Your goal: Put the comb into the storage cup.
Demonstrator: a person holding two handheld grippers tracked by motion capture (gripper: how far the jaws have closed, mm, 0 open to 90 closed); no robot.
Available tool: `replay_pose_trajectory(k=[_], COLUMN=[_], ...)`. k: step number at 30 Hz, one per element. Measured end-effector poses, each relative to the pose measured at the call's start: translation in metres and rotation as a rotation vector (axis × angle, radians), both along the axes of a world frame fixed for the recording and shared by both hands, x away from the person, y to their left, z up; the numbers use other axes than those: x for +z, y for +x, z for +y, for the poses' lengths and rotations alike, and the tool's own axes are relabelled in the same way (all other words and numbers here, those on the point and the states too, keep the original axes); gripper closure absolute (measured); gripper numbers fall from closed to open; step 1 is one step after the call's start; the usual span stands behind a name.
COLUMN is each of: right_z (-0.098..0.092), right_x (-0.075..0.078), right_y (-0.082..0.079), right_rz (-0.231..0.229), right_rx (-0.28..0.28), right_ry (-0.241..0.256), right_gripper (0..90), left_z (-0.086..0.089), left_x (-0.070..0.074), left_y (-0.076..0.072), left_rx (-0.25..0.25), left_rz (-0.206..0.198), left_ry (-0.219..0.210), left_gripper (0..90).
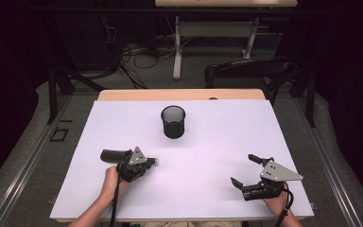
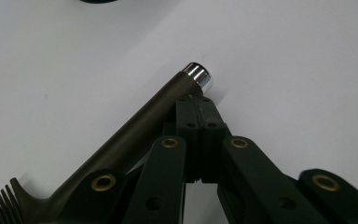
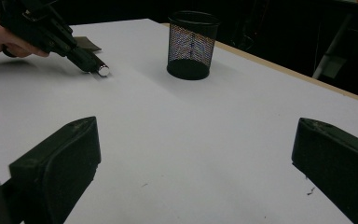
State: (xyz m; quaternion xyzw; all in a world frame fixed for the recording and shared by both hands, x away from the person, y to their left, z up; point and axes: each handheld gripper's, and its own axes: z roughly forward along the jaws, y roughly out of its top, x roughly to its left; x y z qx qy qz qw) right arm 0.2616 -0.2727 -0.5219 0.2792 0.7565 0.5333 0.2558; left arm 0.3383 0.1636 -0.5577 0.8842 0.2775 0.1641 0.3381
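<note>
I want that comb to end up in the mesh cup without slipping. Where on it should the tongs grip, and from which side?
Probably the handle, from above. The comb lies flat on the table, and its straight round handle runs to a silver cap, so jaws can straddle it; the teeth look too thin. The left tongs are shut beside the handle near the cap.

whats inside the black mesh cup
The mesh cup stands upright; the part of its inside visible from above looks dark and empty. Its bottom is hidden by the mesh wall, so I cannot be sure.
</note>
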Motion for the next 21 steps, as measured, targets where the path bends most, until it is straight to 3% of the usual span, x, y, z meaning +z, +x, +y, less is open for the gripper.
replay_pose_trajectory(k=[5,16,17,18,21], right_z=[-0.001,-0.003,-0.004,-0.004,-0.003], right_x=[0.000,0.000,0.000,0.000,0.000], right_y=[0.000,-0.001,-0.001,-0.001,-0.001], right_rz=[-0.003,-0.002,0.000,0.000,0.003], right_rx=[0.000,-0.004,-0.004,-0.004,-0.004], right_ry=[0.000,0.003,0.001,0.001,0.002], right_gripper=[0.7,0.8,0.8,0.8,0.8], left_z=[0.001,0.012,0.013,0.014,0.019], left_x=[0.002,0.013,0.014,0.015,0.019], left_y=[-0.001,-0.005,-0.005,-0.005,-0.005], left_rx=[-0.006,-0.050,-0.048,-0.055,-0.058], left_rz=[-0.005,0.004,0.009,0.012,0.013], left_ry=[-0.010,-0.046,-0.042,-0.050,-0.059], left_gripper=[88.5,68.5,58.8,58.8,42.6])
